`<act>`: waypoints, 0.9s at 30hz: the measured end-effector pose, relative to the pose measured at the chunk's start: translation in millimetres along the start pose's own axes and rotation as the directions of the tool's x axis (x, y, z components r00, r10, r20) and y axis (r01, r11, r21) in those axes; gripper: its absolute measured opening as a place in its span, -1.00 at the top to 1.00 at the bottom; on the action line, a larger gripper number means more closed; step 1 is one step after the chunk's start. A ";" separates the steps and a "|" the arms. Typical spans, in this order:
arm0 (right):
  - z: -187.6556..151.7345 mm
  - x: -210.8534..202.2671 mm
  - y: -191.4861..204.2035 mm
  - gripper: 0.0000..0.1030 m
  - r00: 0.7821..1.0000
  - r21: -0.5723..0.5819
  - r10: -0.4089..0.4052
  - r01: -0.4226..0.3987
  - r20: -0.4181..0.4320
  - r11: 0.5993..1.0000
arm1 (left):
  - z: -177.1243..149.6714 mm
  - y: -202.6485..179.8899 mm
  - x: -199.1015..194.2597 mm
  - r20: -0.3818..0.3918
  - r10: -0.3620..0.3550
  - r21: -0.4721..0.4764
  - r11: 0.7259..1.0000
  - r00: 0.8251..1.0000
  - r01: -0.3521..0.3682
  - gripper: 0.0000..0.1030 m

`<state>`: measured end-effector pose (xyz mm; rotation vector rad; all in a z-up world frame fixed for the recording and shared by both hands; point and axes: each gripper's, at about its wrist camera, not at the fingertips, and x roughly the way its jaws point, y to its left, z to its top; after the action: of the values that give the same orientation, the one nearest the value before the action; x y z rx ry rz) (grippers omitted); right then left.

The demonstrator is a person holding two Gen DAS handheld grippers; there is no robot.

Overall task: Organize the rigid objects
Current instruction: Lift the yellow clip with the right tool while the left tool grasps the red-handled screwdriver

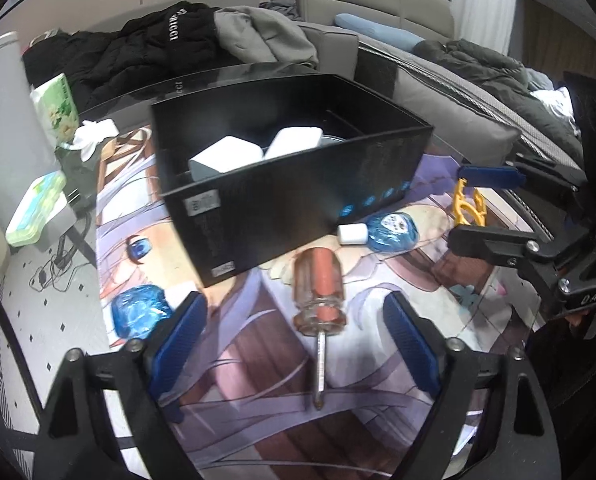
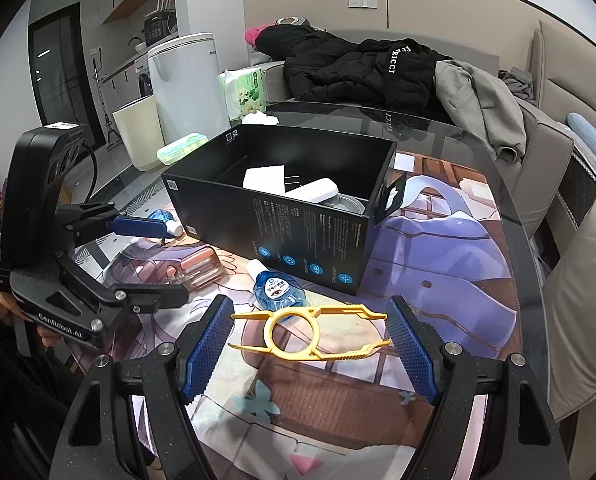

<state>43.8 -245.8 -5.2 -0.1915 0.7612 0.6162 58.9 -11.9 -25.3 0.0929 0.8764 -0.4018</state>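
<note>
1. Left gripper (image 1: 294, 342) gapes wide around the screwdriver (image 1: 317, 300) lying on the counter (image 2: 477, 248), pads clear.
2. Right gripper (image 2: 309, 350) stands wide, straddling the yellow plastic tool (image 2: 309, 332) before the black box (image 2: 298, 232).

A dark glass table (image 2: 449, 132) carries a printed cartoon mat (image 2: 437, 248), and on the mat stands an open black box (image 2: 298, 236). Near the box lie a screwdriver (image 1: 319, 300), two blue bottles (image 2: 276, 290) (image 1: 138, 312) and a yellow plastic tool (image 2: 309, 334). At the far left edge sit a green tissue pack (image 2: 246, 92) and a crumpled tissue (image 2: 260, 119).
</note>
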 end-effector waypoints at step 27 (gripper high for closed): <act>8.2 -13.5 -2.0 -0.53 0.998 0.015 0.002 -0.003 0.070 1.000 | 9.9 -24.1 -21.1 0.111 -0.010 0.056 0.998 0.994 0.004 0.51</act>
<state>42.1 -250.4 9.9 -0.1545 0.6981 0.6161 44.9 -30.1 -0.9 0.1177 0.7563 -0.4341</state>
